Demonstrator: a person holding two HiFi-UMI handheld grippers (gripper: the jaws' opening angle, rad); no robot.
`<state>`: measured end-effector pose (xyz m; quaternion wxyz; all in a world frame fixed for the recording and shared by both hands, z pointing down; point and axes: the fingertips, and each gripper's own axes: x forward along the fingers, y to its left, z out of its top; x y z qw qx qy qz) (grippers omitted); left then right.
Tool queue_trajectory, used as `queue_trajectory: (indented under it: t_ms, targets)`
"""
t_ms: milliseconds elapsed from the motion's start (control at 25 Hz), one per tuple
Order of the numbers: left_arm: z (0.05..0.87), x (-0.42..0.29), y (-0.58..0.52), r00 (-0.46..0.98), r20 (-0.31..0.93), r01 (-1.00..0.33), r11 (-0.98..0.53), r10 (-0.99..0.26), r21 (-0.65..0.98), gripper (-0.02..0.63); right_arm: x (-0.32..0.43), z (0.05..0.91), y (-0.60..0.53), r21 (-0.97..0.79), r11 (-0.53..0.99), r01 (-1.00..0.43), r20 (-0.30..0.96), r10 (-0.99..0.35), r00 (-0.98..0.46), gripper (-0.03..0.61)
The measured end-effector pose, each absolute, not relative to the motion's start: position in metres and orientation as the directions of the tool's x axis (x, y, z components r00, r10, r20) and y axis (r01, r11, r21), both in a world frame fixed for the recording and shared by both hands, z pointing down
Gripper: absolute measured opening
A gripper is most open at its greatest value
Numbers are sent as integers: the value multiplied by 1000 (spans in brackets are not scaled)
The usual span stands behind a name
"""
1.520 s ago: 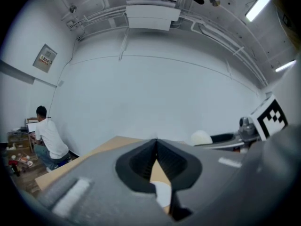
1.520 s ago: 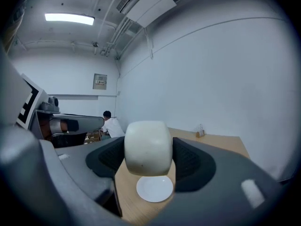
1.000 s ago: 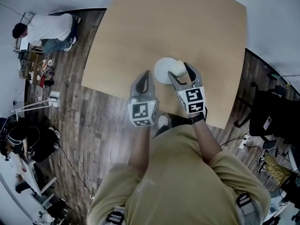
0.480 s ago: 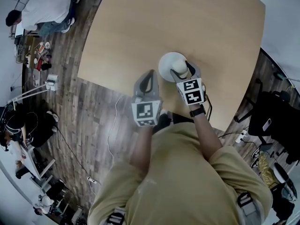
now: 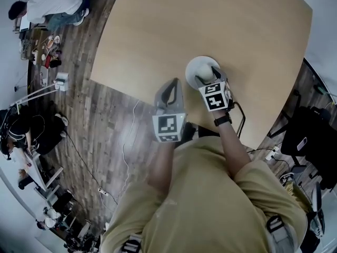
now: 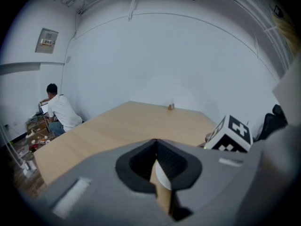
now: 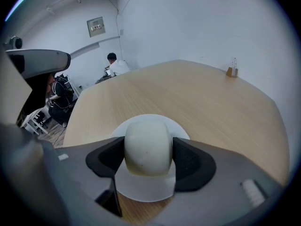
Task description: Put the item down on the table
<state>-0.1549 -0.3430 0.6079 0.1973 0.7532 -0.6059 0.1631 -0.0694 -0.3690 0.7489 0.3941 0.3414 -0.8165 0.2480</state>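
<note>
A cream, rounded item [image 7: 147,147] sits between the dark pads of my right gripper [image 7: 147,155], which is shut on it. Under it a white plate [image 7: 146,188] lies on the wooden table [image 7: 197,98]. In the head view the right gripper [image 5: 207,78] holds the item [image 5: 205,74] over the near part of the plate [image 5: 195,66], close to the table's near edge. Whether the item touches the plate cannot be told. My left gripper [image 5: 169,92] hovers left of the plate at the table's edge, its jaws closed together on nothing [image 6: 156,147].
A small brown object [image 7: 230,71] stands at the far edge of the table. A person in a white shirt [image 5: 52,4] crouches on the wood floor at the far left beside clutter. Dark bags and a chair [image 5: 310,136] stand right of the table.
The right gripper has carried the item from the plate's right rim to over its near middle. The left gripper has kept its place beside it, still shut.
</note>
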Motion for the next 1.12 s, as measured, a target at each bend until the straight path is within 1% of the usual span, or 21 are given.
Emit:
queue_trajectory:
  t_ms: [200, 280, 360, 400, 440, 600, 760, 920, 1120]
  targets:
    - [597, -157, -339, 218, 474, -976, -193, -853, 101, 2, -73, 753, -367, -115, 646, -755, 826, -361, -434, 316]
    - [594, -157, -338, 220, 475, -975, -202, -852, 89, 2, -72, 754, -369, -100, 636, -765, 818, -385, -427, 315]
    - [589, -157, -337, 223, 477, -974, -214, -850, 74, 2, -73, 745, -376, -92, 611, -786, 781, -446, -438, 319]
    - [585, -156, -336, 226, 474, -973, -220, -851, 69, 2, -73, 737, -378, -92, 600, -794, 757, -476, -448, 353]
    - [581, -156, -336, 230, 467, -972, -226, -854, 65, 2, -74, 729, -380, -93, 595, -798, 735, -500, -458, 367]
    - [560, -160, -333, 244, 426, -969, -239, -871, 66, 2, -77, 685, -382, -106, 587, -802, 646, -573, -504, 363]
    - [537, -162, -327, 257, 376, -966, -243, -891, 85, 2, -68, 629, -378, -89, 572, -816, 552, -653, -518, 322]
    - [508, -156, -323, 283, 304, -959, -269, -909, 90, 2, -46, 574, -367, -80, 534, -842, 453, -733, -508, 237]
    - [469, -146, -306, 319, 237, -948, -310, -918, 75, 2, -17, 506, -339, -50, 483, -874, 330, -818, -471, 155]
